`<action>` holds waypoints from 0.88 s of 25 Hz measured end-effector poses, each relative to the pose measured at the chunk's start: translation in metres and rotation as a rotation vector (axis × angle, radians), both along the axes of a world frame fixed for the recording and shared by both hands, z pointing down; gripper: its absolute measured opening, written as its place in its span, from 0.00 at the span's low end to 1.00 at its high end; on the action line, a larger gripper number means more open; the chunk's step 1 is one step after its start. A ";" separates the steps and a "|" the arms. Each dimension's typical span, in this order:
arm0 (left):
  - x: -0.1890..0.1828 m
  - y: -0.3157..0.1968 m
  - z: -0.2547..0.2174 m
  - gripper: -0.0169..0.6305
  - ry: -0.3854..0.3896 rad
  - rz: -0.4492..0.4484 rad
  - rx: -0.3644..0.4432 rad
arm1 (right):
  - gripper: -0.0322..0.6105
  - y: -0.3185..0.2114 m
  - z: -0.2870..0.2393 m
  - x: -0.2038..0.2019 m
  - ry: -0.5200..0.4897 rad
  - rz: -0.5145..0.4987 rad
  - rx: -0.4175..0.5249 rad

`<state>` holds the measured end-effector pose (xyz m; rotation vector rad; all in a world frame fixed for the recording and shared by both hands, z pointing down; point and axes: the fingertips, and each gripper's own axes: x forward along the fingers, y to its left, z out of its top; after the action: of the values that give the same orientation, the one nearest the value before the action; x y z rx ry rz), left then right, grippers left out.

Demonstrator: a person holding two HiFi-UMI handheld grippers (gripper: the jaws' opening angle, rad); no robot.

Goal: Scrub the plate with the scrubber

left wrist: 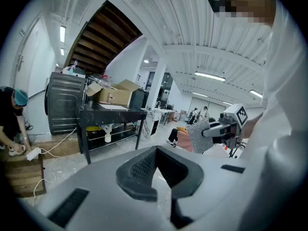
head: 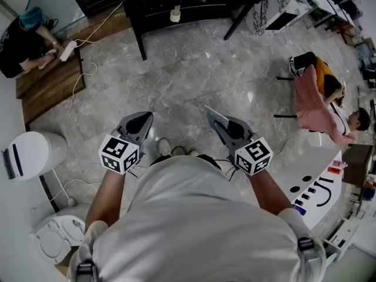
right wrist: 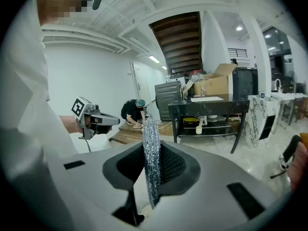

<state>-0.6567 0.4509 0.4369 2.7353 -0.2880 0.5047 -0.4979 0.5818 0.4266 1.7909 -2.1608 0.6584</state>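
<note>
My right gripper (head: 215, 120) is shut on a flat silver mesh scrubber (head: 216, 115), which stands on edge between the jaws (right wrist: 152, 153) and sticks out past the tips. My left gripper (head: 143, 118) is shut with nothing in it; its pads meet in the left gripper view (left wrist: 157, 166). Both are held in front of my body at waist height, above a grey marble floor, pointing slightly down. Each shows in the other's view: the right gripper (left wrist: 227, 129) with the scrubber (left wrist: 199, 135), and the left gripper (right wrist: 96, 121). No plate is in any view.
A black table (head: 176, 4) with a cardboard box (left wrist: 115, 93) stands ahead. One person crouches by a wooden step (head: 50, 87) at the left; another sits at the right (head: 329, 101). A white cylinder (head: 32, 151) stands at my left, a white counter (head: 317, 187) at my right.
</note>
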 end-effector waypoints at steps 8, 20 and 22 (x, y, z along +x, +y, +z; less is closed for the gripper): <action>0.006 -0.026 0.001 0.02 0.014 0.024 0.033 | 0.17 -0.020 0.002 0.002 -0.034 0.041 0.010; 0.093 -0.088 -0.021 0.23 0.040 -0.016 0.120 | 0.17 -0.068 -0.003 0.064 -0.049 0.002 0.071; 0.117 -0.103 -0.027 0.23 0.034 -0.031 0.137 | 0.17 -0.087 -0.005 0.088 -0.050 -0.009 0.086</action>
<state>-0.5399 0.3479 0.4094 2.8633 -0.3687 0.4448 -0.4099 0.4952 0.4214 1.8250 -2.2607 0.6231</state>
